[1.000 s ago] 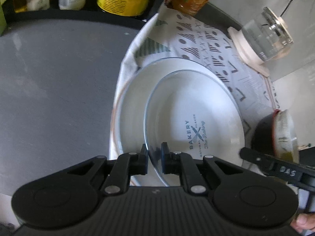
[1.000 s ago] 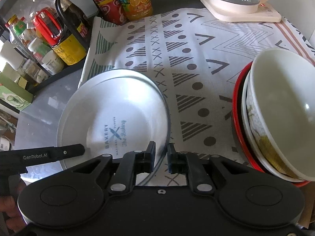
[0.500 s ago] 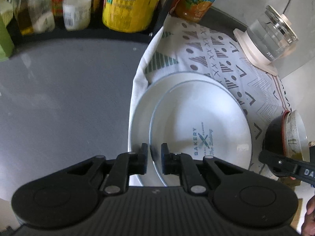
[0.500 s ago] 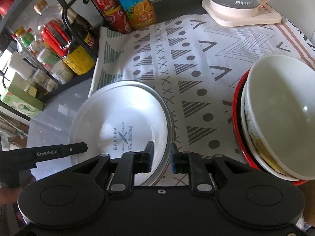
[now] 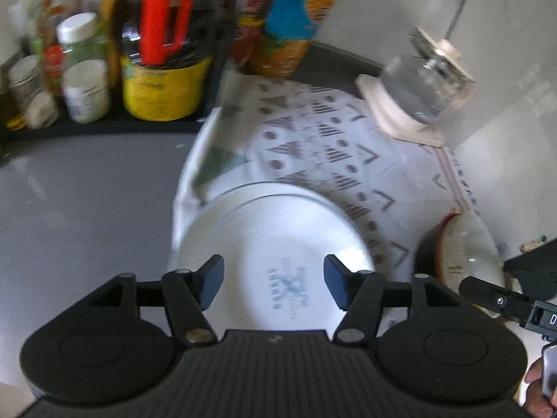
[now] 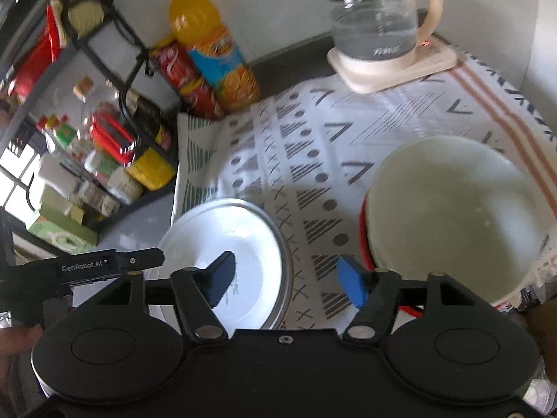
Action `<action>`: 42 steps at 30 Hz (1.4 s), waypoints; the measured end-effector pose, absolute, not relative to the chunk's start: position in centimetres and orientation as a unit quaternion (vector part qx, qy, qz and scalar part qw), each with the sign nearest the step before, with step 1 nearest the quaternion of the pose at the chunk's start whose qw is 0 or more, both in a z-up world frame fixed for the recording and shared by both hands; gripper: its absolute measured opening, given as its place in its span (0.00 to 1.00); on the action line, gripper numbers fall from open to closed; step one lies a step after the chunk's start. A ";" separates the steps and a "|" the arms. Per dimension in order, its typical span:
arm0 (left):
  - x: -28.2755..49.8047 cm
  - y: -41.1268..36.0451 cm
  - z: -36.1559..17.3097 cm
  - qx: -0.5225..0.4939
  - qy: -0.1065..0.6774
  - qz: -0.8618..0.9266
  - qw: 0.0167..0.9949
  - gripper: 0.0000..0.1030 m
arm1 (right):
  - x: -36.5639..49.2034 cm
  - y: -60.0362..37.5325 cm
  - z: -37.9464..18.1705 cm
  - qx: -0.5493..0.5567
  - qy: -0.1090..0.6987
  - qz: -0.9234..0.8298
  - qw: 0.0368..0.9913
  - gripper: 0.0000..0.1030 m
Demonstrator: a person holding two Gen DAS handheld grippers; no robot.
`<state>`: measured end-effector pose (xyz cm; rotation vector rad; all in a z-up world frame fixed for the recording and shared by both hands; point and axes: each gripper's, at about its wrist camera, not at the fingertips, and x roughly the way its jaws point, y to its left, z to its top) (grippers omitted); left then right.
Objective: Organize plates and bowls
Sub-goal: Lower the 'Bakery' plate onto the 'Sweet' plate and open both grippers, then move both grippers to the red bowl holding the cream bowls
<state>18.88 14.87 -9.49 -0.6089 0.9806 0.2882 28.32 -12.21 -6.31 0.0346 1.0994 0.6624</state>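
With both tongs spread wide and empty, left tongs (image 5: 273,284) and right tongs (image 6: 289,280), the stacked plates (image 5: 275,240) are judged released on the cloth (image 6: 313,160); nested bowls (image 6: 452,216) sit at 3 o'clock.

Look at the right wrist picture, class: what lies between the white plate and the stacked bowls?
Only patterned cloth lies between the white plate and the stacked bowls. Nothing else stands on that stretch in the right wrist view; the left wrist view shows the same, blurred.
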 end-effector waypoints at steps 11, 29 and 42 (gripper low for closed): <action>23.7 10.0 -8.0 -0.276 0.455 0.066 0.844 0.75 | 29.6 -17.3 -4.7 0.047 0.491 0.263 0.829 0.81; 30.6 3.1 -9.4 -0.287 0.477 0.013 0.830 0.75 | 34.0 -25.3 -7.0 0.067 0.502 0.191 0.841 0.82; 32.7 0.9 -13.9 -0.320 0.523 0.034 0.789 0.54 | 37.4 -26.8 -11.6 0.064 0.562 0.196 0.801 0.62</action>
